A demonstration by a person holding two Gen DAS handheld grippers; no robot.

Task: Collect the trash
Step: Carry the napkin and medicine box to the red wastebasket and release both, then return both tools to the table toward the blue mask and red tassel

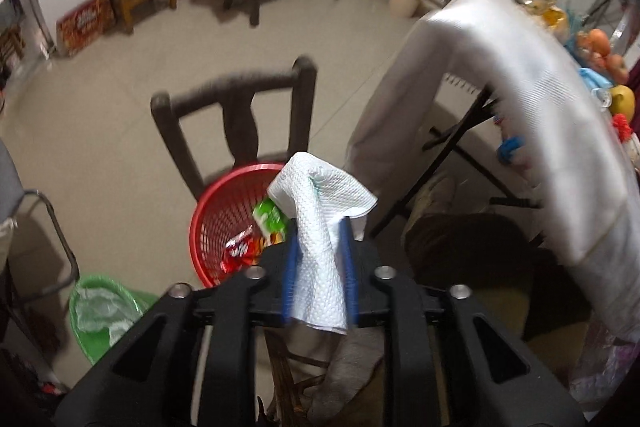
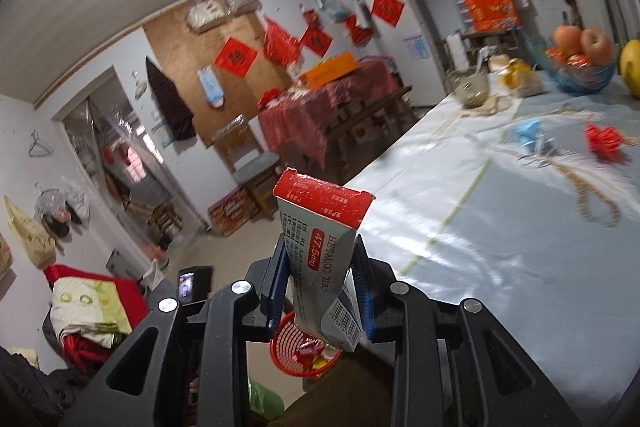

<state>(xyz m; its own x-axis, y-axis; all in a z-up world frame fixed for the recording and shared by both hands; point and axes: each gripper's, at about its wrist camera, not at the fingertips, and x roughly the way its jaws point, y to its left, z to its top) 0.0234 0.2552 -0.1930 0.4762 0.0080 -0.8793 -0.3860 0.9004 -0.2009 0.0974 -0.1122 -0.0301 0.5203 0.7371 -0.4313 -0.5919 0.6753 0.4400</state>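
Left gripper (image 1: 318, 247): its 2 blue-padded fingers (image 1: 289, 267) flank a crumpled white embossed paper towel (image 1: 320, 227). The towel stands between them; whether the pads press it is unclear, possibly loosened.
Right gripper (image 2: 320, 279): clamped on a squashed grey-and-red cardboard medicine box (image 2: 320, 239), red end uppermost.
Hidden: the towel's lower edge drops behind the left gripper's black body. The box's barcode end covers part of the basket in the right wrist view.
Red perforated plastic waste basket (image 1: 224, 219): on the tiled floor under the left gripper, holding a green wrapper (image 1: 270, 217) and a red wrapper (image 1: 240, 247). Its near rim is cut off by the gripper.
Blur: the white cloth-covered table (image 1: 520, 87) smears at its edge, and small items on it are hard to read.
Edges: a dark wooden chair back (image 1: 240, 95) stands just behind the basket, the table's hanging cloth just right of it, a green plastic bin (image 1: 100, 311) to the left.
Open room: bare floor beyond the chair.
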